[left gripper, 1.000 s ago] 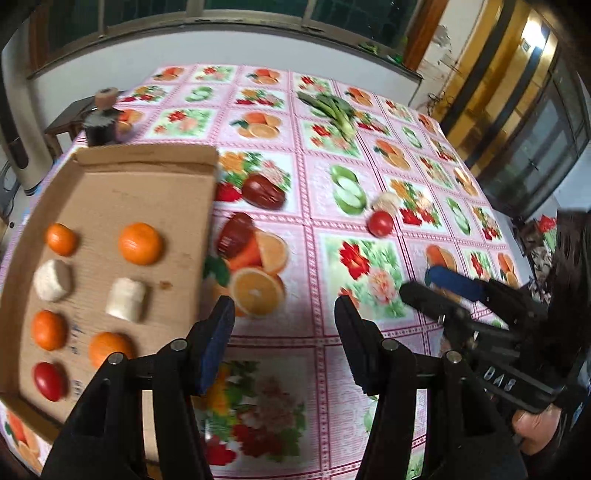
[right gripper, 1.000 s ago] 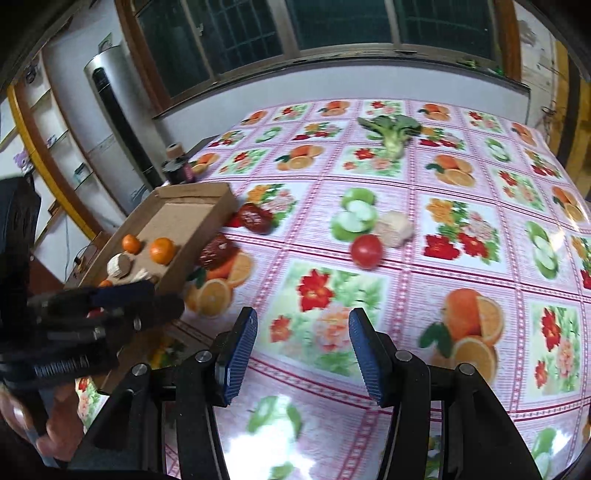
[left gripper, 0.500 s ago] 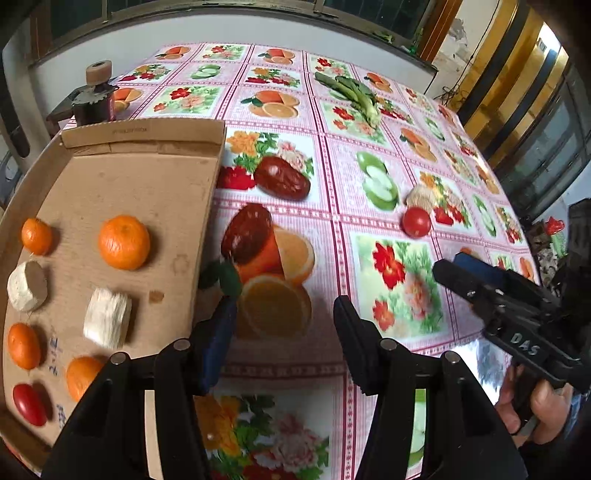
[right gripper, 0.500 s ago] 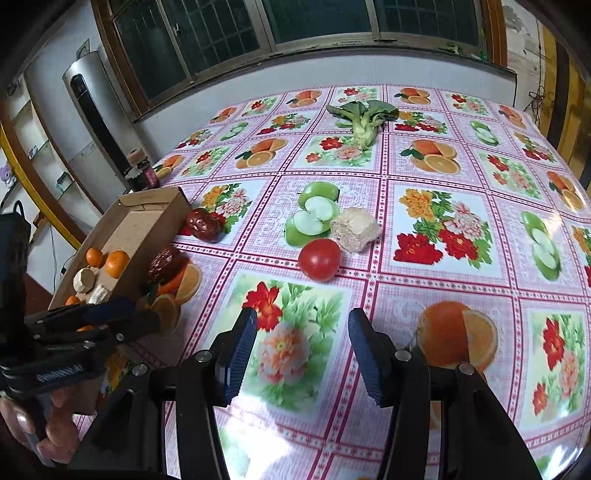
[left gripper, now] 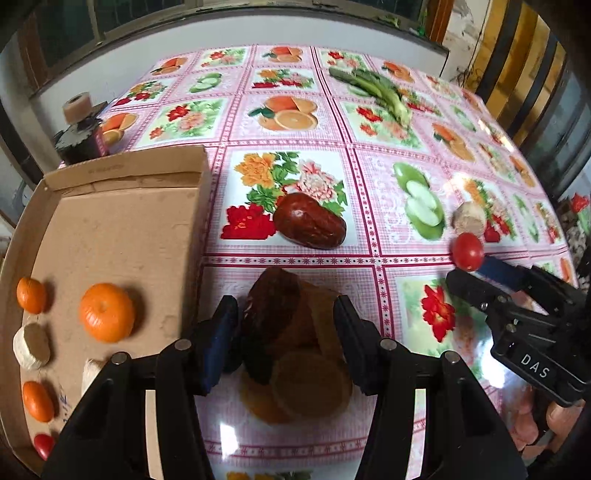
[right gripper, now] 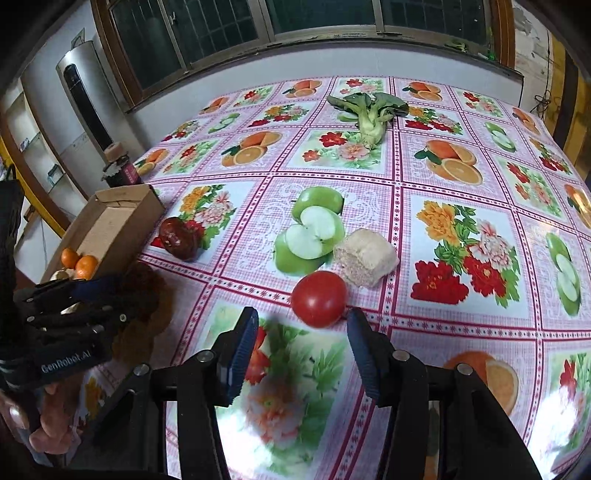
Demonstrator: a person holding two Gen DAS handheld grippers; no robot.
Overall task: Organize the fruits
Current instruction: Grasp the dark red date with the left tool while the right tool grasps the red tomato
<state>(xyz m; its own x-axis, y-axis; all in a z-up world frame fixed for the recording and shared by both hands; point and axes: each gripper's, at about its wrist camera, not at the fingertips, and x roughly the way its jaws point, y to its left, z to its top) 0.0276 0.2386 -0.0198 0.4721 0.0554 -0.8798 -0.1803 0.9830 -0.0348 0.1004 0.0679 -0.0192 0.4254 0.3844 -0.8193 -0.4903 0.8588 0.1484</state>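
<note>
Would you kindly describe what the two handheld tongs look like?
Both are black two-finger tongs with blue pads and silver pivot bolts. The left tongs carry white "GenRobot.AI" lettering on the body; the right tongs are marked "DAS". No cables or sleeves are visible.

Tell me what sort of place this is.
Probably a home dining room: a large table under a fruit-and-flower printed tablecloth, dark windows along the wall behind it, and a tall standing air conditioner in the corner.
</note>
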